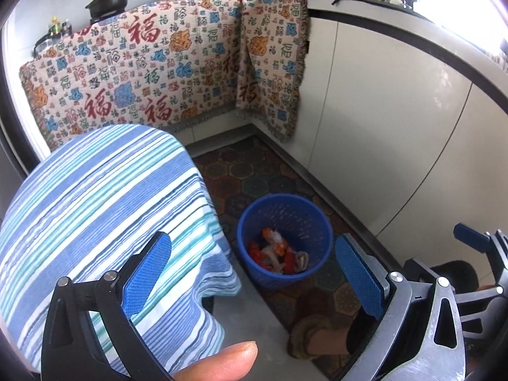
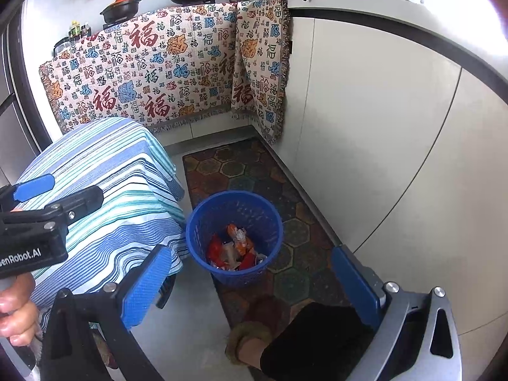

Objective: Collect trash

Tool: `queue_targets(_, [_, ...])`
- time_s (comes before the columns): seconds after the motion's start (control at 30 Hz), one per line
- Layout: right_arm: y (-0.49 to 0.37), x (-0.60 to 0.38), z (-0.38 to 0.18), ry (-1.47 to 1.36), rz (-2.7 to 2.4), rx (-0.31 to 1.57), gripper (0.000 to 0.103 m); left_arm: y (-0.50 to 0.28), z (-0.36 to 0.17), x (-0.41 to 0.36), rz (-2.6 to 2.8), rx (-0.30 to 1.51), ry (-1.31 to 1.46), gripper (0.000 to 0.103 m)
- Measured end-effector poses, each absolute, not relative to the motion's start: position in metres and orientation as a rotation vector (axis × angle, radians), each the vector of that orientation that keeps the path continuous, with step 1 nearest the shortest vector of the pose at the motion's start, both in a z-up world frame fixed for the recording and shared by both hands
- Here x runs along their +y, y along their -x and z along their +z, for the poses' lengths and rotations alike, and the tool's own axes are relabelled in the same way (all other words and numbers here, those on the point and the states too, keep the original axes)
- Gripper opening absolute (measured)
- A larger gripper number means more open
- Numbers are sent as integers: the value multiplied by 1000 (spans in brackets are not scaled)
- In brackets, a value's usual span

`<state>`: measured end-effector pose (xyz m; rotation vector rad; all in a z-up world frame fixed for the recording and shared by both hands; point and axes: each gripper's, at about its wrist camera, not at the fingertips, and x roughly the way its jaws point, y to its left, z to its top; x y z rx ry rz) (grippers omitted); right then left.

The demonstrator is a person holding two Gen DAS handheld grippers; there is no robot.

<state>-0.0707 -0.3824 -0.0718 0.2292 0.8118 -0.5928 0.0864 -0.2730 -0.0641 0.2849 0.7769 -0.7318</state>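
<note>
A blue mesh waste basket (image 1: pixel 304 219) stands on the floor mat, with several red, orange and white wrappers (image 1: pixel 277 252) lying in its bottom. It also shows in the right wrist view (image 2: pixel 197 222), with the wrappers (image 2: pixel 235 247) inside. My left gripper (image 1: pixel 254 279) is open and empty, held above and in front of the basket. My right gripper (image 2: pixel 250 285) is open and empty too, above the basket's near side. The left gripper shows at the left edge of the right wrist view (image 2: pixel 41 209).
A small table under a blue striped cloth (image 1: pixel 95 209) stands left of the basket. White cabinets (image 1: pixel 381 127) run along the right. A patterned blanket (image 1: pixel 152 73) hangs over the far counter with pots. A hexagon floor mat (image 2: pixel 241 165) and the person's foot (image 2: pixel 254 339) lie below.
</note>
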Motion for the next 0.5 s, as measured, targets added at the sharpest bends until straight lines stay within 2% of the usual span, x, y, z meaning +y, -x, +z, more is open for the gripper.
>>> queue_targets(0.5, [67, -384, -74, -224, -618, 824, 103, -89, -72, -276, -717, 788, -326, 103])
